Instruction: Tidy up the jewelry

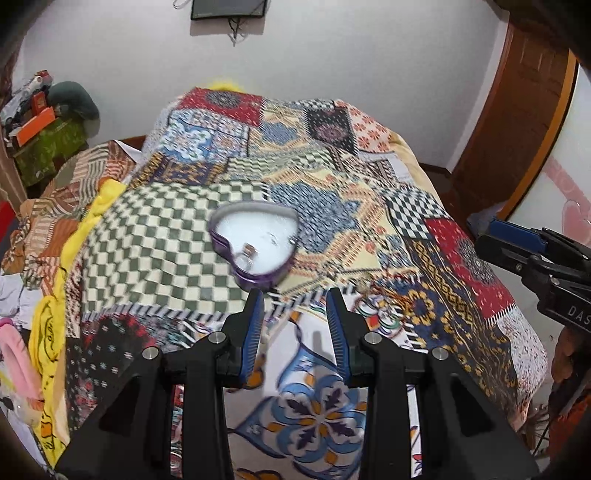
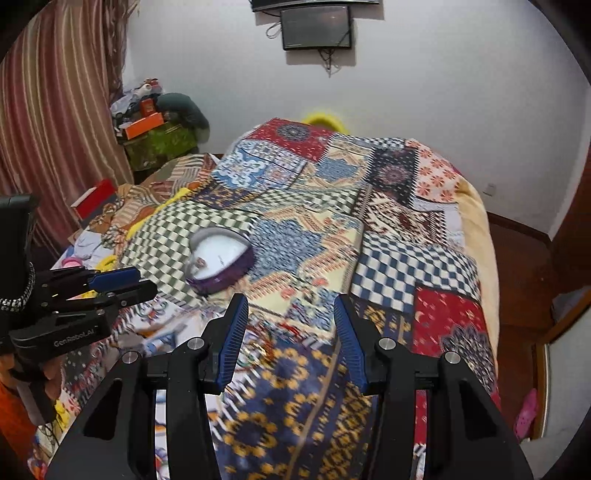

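While both the left gripper [image 1: 295, 291] and right gripper [image 2: 290, 299] hover part-open and empty, the purple heart-shaped tin [image 1: 255, 242] with small jewelry [image 1: 249, 253] sits beyond on the patchwork bedspread [image 1: 369, 206].

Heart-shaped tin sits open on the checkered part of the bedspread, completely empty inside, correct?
Not empty. The left wrist view shows the heart-shaped tin open on the checkered bedspread with small jewelry pieces lying on its white lining.

A home bedroom: bed [image 2: 424, 258] under a patchwork quilt [image 1: 332, 206], striped curtain [image 2: 55, 129], wall-mounted screen [image 2: 316, 27], wooden door [image 1: 517, 122], cluttered boxes [image 2: 147, 125] in the corner.
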The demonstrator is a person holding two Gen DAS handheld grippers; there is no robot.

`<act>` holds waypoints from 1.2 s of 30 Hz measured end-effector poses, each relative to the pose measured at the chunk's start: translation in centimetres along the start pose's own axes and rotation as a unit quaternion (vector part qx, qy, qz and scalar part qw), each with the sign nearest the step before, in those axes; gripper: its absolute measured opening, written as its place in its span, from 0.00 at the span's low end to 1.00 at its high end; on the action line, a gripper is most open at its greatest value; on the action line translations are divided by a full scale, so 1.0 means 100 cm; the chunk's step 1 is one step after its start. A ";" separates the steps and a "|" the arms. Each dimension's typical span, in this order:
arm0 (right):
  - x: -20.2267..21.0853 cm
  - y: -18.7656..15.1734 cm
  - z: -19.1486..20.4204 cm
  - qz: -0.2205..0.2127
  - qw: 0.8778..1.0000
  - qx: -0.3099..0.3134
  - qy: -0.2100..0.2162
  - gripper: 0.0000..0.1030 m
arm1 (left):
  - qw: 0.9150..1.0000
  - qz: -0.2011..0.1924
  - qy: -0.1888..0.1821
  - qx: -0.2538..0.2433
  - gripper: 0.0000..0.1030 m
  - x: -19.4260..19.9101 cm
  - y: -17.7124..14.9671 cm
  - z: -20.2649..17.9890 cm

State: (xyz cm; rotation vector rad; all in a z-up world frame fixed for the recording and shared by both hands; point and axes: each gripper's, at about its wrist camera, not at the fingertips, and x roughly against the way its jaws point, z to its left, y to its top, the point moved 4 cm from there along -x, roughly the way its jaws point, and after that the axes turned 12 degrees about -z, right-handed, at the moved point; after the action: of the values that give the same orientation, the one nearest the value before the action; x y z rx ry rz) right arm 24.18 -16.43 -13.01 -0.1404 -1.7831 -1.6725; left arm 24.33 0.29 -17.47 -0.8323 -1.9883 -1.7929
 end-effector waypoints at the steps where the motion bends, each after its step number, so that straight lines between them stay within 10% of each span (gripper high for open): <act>1: 0.001 -0.003 -0.002 0.002 1.000 0.000 -0.003 0.43 | 1.000 0.003 -0.004 -0.002 0.33 -0.001 -0.002 -0.003; 36: -0.024 -0.057 -0.032 0.053 0.998 -0.026 0.016 0.43 | 0.997 0.040 -0.043 -0.053 0.17 -0.078 -0.020 -0.069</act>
State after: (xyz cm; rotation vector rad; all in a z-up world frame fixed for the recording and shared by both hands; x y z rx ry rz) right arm 24.37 -19.45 -19.27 -0.2265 -1.6809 -1.6371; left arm 28.22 -8.11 -22.74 -1.0241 -1.8961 -1.8587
